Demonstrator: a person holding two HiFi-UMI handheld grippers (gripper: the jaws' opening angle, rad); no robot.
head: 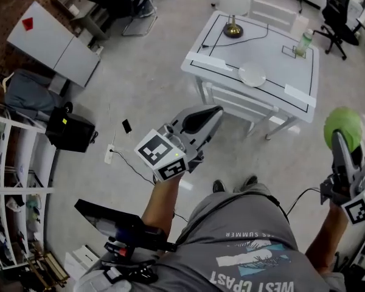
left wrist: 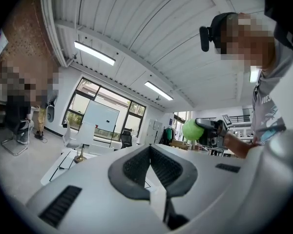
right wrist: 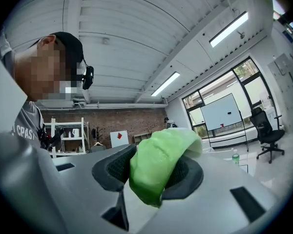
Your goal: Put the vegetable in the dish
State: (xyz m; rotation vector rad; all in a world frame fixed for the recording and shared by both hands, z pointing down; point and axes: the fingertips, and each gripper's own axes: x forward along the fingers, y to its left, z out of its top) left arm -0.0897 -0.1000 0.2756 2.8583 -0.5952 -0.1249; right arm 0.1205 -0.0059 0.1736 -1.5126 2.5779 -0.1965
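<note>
My right gripper (head: 342, 137) at the right edge of the head view is shut on a light green leafy vegetable (head: 344, 124), which sits between its jaws and bulges out past them (right wrist: 158, 167). The left gripper view shows the same vegetable (left wrist: 192, 129) off to the right. My left gripper (head: 210, 111) is in the middle of the head view, shut with nothing in it, its dark pads meeting at the tips (left wrist: 150, 147). A round white dish (head: 252, 75) lies on the white table (head: 225, 53) ahead. Both grippers are well short of the table, over the floor.
On the table stand a brass lamp base (head: 233, 29) with a cable and a green-capped bottle (head: 303, 42). A black office chair (head: 337, 11) is behind the table at the right. A black case (head: 70, 131) and white shelving (head: 12, 181) are on the left.
</note>
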